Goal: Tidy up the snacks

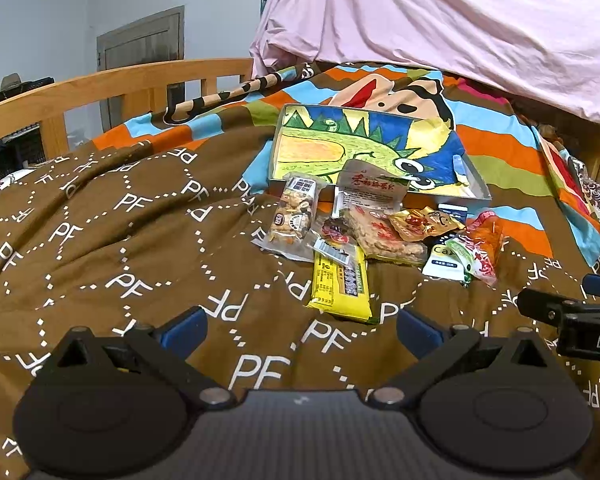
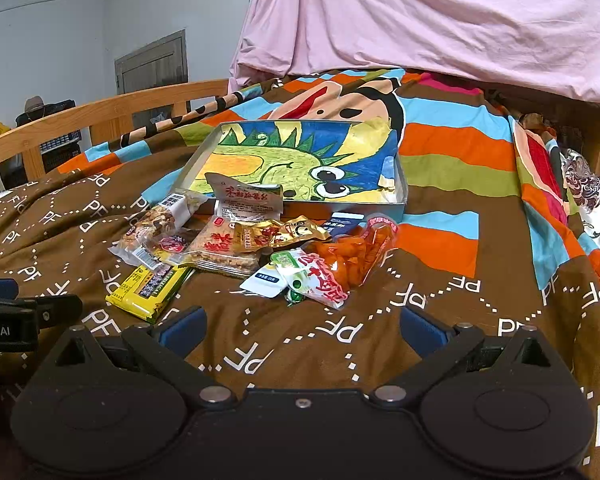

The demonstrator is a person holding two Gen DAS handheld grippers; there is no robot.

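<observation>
Both spread wide and empty above a brown bed quilt (image 1: 100,240): left gripper (image 1: 302,330), right gripper (image 2: 300,328). Just ahead, a heap of snack packets (image 2: 236,252), touching the shallow dinosaur-lined tray (image 2: 400,196), apparently empty.

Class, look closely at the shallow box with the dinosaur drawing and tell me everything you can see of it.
The shallow box is a low, open, rectangular tray with thin pale grey walls, seemingly card or metal. A crayon-style drawing of a green spiky dinosaur on yellow and blue lines its floor. It lies slightly tilted on the striped cartoon blanket, just behind the snack pile. No snack lies fully inside; a white packet with red lettering leans against or over its near wall. No claw touches it.
</observation>
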